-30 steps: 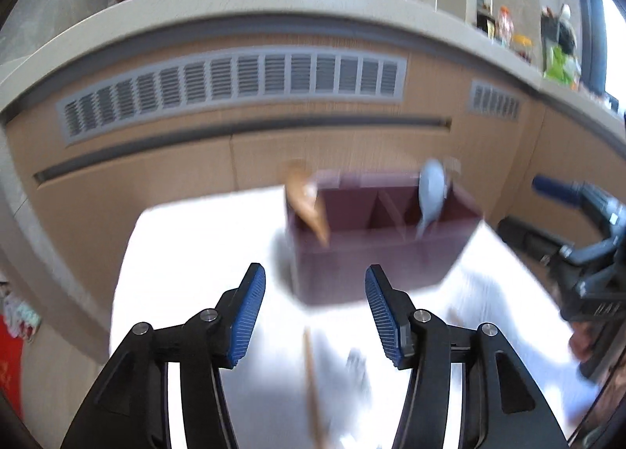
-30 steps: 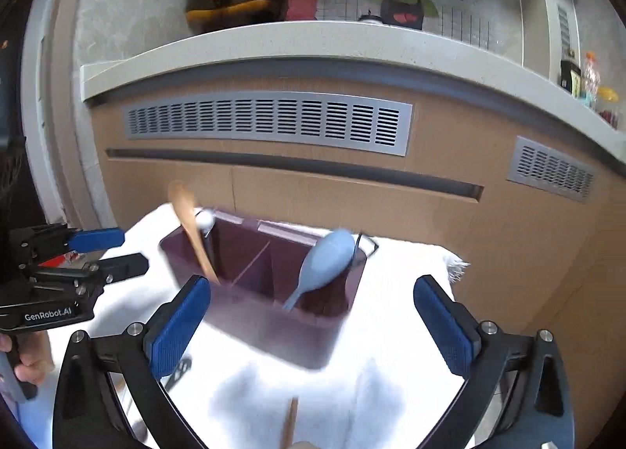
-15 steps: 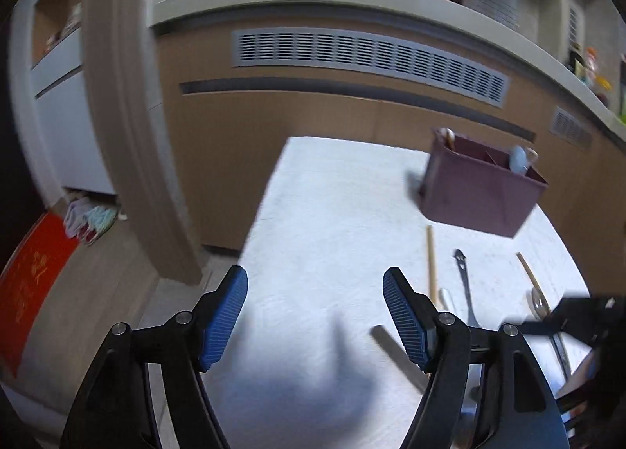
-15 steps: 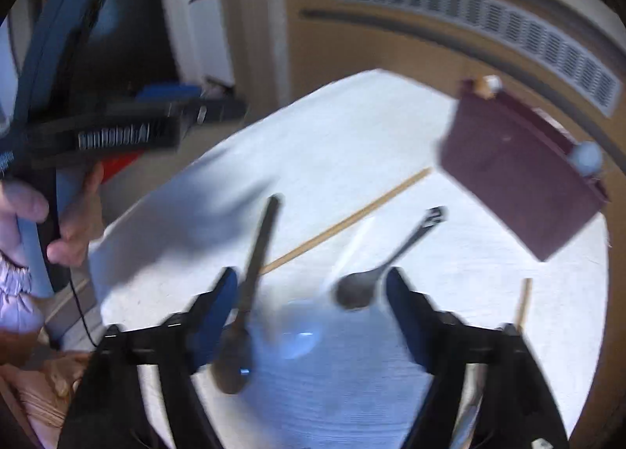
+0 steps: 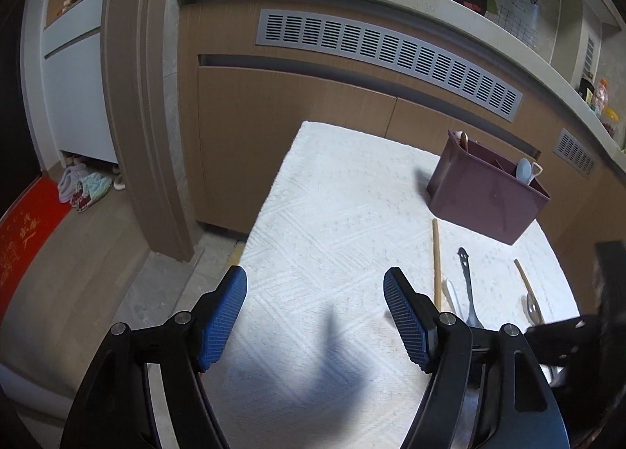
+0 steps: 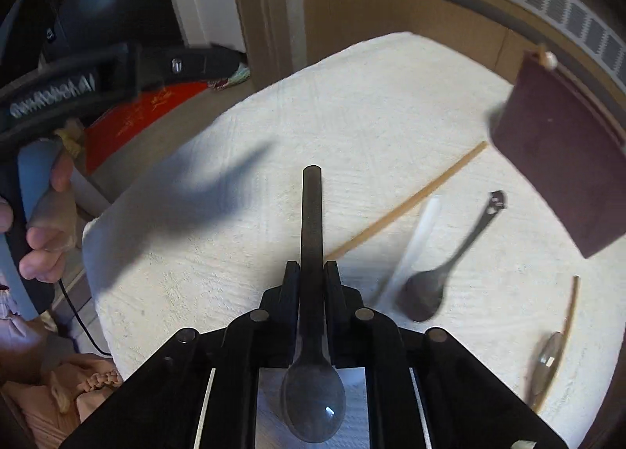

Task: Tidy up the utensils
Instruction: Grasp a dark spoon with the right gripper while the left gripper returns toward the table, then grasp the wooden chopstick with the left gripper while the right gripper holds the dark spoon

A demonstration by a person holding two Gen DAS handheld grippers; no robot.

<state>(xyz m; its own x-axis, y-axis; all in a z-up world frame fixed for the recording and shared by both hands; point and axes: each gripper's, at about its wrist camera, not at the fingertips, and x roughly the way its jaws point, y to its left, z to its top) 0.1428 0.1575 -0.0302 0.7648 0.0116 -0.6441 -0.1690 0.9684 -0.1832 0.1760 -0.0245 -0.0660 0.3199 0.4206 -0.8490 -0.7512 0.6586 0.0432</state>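
my right tongs (image 6: 312, 284) are just closing on the dark spoon (image 6: 312, 331) lying on the table (image 6: 274, 136). left tongs (image 5: 315, 316) are hanging open, empty. next: lifting it toward the caddy (image 6: 563, 159).

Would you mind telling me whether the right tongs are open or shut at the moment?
Shut. The right tongs, having just been closing, clamp the handle of a dark spoon, its bowl lying behind the fingers.
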